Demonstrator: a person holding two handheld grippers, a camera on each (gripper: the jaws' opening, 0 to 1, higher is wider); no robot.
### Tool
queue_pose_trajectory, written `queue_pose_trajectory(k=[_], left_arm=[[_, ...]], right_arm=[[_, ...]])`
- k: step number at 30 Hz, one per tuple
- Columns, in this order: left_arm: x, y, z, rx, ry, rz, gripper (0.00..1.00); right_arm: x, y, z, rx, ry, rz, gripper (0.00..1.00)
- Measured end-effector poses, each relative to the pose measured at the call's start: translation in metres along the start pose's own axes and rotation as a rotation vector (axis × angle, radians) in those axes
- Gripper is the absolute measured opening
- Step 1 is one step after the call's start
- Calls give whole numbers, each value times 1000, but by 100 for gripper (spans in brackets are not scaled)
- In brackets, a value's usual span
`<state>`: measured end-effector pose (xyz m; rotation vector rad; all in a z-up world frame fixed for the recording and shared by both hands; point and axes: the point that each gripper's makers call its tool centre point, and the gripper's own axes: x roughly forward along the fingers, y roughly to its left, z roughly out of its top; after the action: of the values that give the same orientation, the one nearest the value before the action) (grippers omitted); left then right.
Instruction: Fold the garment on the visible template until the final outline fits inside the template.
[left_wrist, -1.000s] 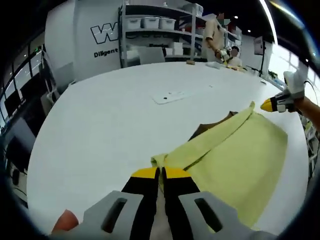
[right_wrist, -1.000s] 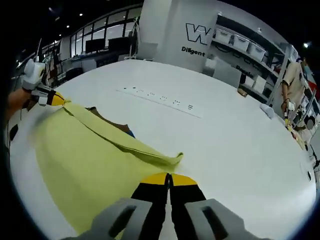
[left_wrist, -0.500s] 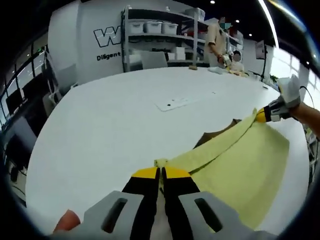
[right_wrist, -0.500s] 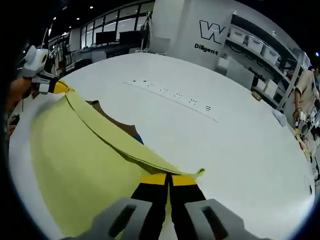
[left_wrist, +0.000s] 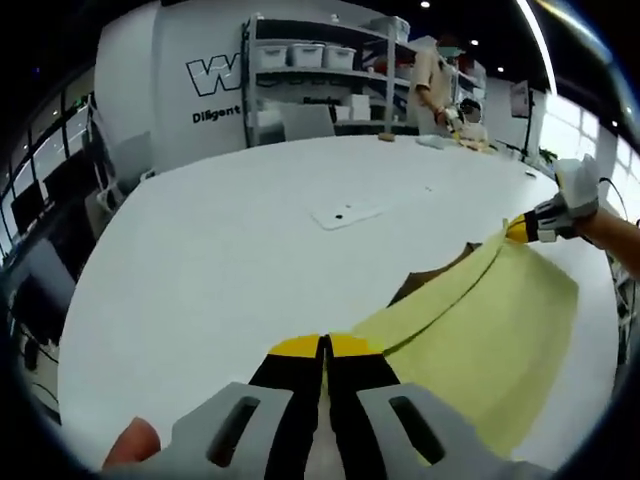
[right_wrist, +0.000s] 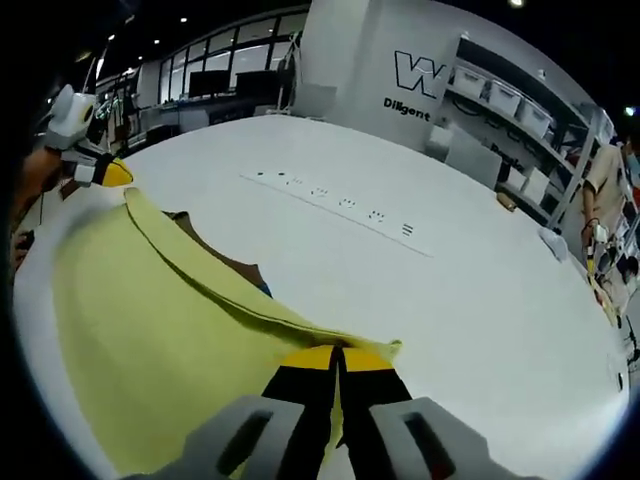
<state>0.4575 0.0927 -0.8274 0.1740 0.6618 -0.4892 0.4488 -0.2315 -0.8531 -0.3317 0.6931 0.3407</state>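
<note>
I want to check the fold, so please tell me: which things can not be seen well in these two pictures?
- Template: a brown patch shows in both views; the yellow garment hides the rest.
- Garment's near edge: cut off by the bottom of the right gripper view.
- Left gripper and right gripper: the jaws cover the pinched cloth corners.
- Wall lettering: cut off by shelving.

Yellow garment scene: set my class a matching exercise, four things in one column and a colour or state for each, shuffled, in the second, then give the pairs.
Things:
1. garment
2. table
3. template
4. right gripper

Colour or state:
A. white, broad and round-edged
B. shut on the cloth's edge
C. brown, peeking out from under the fold
D. yellow, held taut between two grippers

Pairs: 1-D, 2-A, 3-C, 4-B
</note>
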Motion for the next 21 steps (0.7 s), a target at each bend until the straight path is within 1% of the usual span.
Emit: queue_pose_trajectory(k=[1, 3, 5, 7, 8, 9, 10, 11, 13, 16, 19, 20, 21], left_arm=[[-2, -3, -3, 9, 12, -6, 0], [-8, -13, -7, 50, 19, -26, 0], [-10, -19, -11, 65, 38, -36, 0], [-7, -26, -19, 99, 76, -64, 0], [0, -25, -29, 120, 116, -56, 0], [1, -21, -36, 135, 154, -37, 0], [2, -20, -38, 140, 162, -31, 0], [7, -21, -36, 149, 144, -35, 0], [13, -22, -30, 117, 115, -53, 0], [19, -19, -23, 119, 93, -46, 0], [26, -16, -14, 94, 58, -51, 0], [29, -13, -5, 68, 17, -43, 0], [30, -9, 2, 44, -10, -28, 0]], right_arm=[[1, 0, 0, 2, 0, 1, 0], [1, 0, -1, 5, 2, 1, 0], [1, 1, -2, 7, 5, 2, 0], [1, 2, -3, 8, 11, 4, 0], [2, 3, -4, 8, 15, 8, 0], [1, 4, -5, 10, 17, 10, 0], [2, 4, -5, 10, 18, 11, 0], [2, 5, -6, 9, 20, 13, 0], [3, 6, -6, 7, 21, 18, 0], [6, 6, -7, 10, 24, 21, 0], [7, 6, -7, 10, 19, 18, 0], [7, 5, -5, 8, 6, 15, 0], [8, 5, -4, 7, 1, 13, 0]])
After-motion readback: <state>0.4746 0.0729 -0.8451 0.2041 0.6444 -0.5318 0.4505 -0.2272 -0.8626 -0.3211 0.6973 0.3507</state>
